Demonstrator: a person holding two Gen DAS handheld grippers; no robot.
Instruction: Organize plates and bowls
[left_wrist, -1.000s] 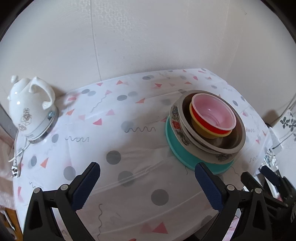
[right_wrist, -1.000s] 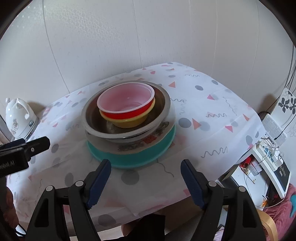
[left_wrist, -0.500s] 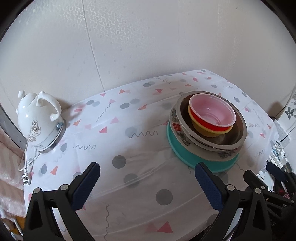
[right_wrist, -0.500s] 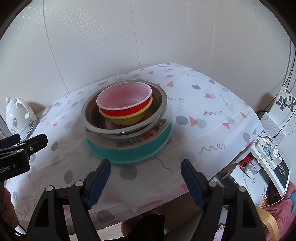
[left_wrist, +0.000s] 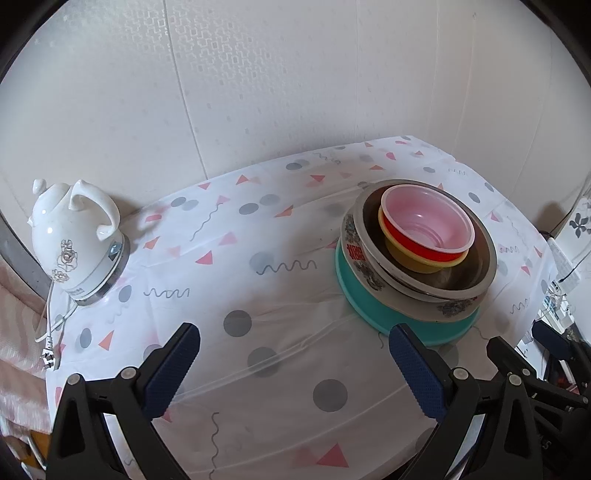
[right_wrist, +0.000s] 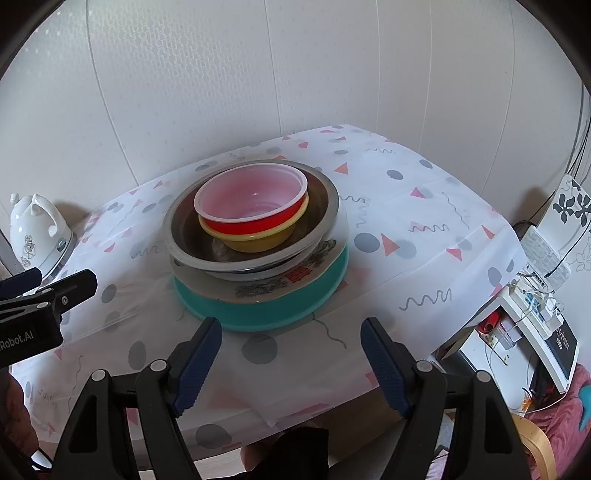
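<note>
The bench (right_wrist: 424, 229) is carrying a teal plate (right_wrist: 288, 310) near its middle. On that plate a patterned plate (right_wrist: 295, 278), a steel bowl (right_wrist: 321, 218), a yellow bowl (right_wrist: 258, 242) and a red bowl (right_wrist: 251, 199) are sitting nested. A kettle (left_wrist: 74, 236) is standing well left of the teal plate. The left tool (left_wrist: 295, 362) and right tool (right_wrist: 291, 354) are hovering before it, both gaping wide, gripping nothing.

Yellow bowl (right_wrist: 258, 240): mostly hidden inside, under the red bowl (right_wrist: 255, 218). Patterned plate (right_wrist: 295, 280): only its rim shows; red characters unreadable. Kettle (right_wrist: 35, 232): partly behind the left gripper (right_wrist: 48, 284). Box (right_wrist: 565, 343), lower right: label illegible.
</note>
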